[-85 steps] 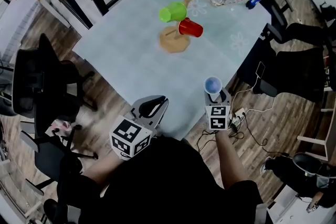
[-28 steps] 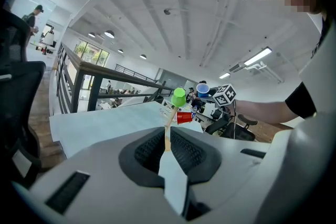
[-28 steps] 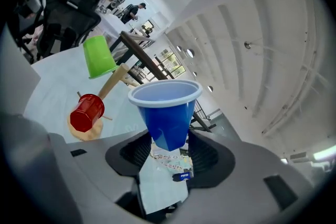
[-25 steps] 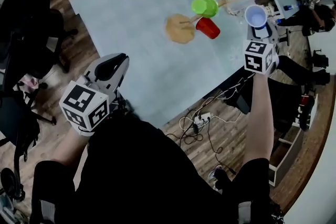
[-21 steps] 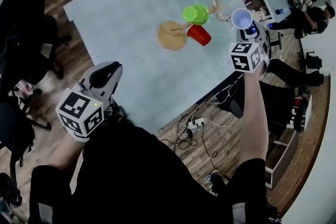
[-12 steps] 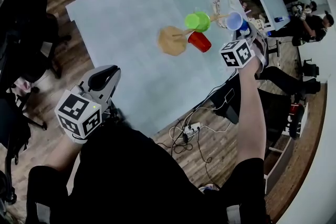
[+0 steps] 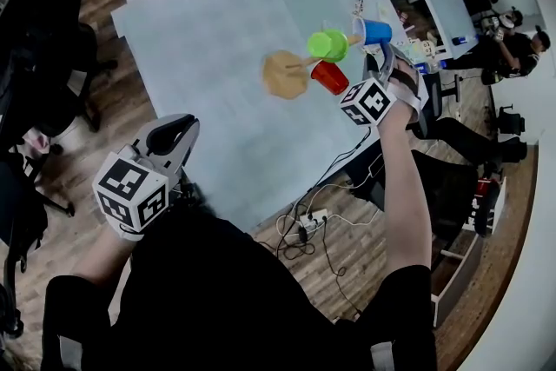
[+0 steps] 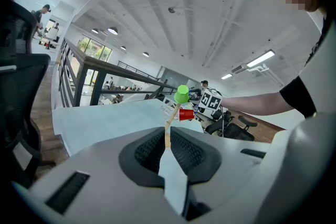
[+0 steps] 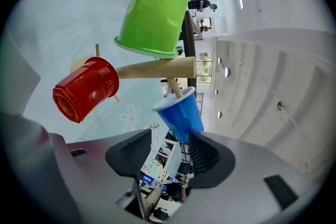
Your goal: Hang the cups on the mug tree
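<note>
The wooden mug tree [image 7: 285, 74] stands on the pale blue table [image 7: 200, 39], with a green cup [image 7: 327, 44] and a red cup [image 7: 329, 76] hanging on its pegs. My right gripper [image 7: 380, 50] is shut on a blue cup [image 7: 375, 31] turned on its side beside the green one. In the right gripper view a thin peg [image 9: 173, 86] enters the mouth of the blue cup [image 9: 181, 113], under the green cup [image 9: 155, 8] and to the right of the red cup [image 9: 84, 89]. My left gripper [image 7: 184, 128] hangs shut and empty off the table's near left edge.
Black office chairs [image 7: 43, 56] stand at the left. Cables and a power strip [image 7: 304, 221] lie on the wooden floor under the table's near edge. Another desk [image 7: 443, 4] with seated people is at the right. A dark railing runs behind the table.
My right gripper has moved left and down to the tree and rolled, so the blue cup went from mouth-up to lying sideways against a peg. The left gripper has stayed put.
</note>
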The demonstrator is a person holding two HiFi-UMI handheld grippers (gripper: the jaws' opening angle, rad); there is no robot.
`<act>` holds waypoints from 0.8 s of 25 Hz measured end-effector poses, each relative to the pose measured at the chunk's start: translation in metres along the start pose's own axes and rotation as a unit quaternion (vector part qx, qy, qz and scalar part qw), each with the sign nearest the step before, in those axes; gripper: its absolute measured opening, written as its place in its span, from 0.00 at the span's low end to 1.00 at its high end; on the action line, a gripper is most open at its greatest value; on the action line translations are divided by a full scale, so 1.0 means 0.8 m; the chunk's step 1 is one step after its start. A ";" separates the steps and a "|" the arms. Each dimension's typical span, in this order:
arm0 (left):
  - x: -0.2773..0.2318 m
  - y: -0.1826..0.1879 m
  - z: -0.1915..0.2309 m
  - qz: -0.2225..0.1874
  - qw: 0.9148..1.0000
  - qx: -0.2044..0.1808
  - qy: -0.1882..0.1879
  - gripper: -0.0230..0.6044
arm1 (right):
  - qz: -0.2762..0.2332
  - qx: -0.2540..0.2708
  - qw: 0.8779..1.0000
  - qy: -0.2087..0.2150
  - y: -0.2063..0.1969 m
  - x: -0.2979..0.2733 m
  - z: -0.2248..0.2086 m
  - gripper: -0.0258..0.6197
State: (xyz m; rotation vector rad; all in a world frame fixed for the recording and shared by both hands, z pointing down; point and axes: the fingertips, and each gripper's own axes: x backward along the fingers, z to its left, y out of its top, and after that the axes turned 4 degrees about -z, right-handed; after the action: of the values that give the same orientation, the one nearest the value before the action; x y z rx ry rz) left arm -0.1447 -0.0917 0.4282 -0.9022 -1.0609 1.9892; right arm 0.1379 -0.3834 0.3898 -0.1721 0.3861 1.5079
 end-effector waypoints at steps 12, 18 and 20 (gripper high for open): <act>-0.004 -0.003 -0.014 0.008 1.000 -0.006 -0.015 0.10 | -0.010 -0.040 0.999 -0.011 -0.004 0.025 -0.007 0.42; -0.008 -0.005 -0.027 0.011 1.000 -0.011 -0.026 0.10 | -0.023 -0.094 0.995 -0.012 -0.009 0.051 -0.009 0.42; -0.009 -0.006 -0.031 0.011 0.999 -0.012 -0.028 0.10 | -0.031 -0.143 0.989 -0.004 -0.014 0.062 -0.007 0.42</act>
State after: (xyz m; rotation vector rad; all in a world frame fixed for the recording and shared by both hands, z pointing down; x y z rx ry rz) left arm -0.1198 -0.0862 0.4234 -0.8785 -1.1128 2.0357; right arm 0.1488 -0.3393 0.3659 -0.4014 0.1544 1.4981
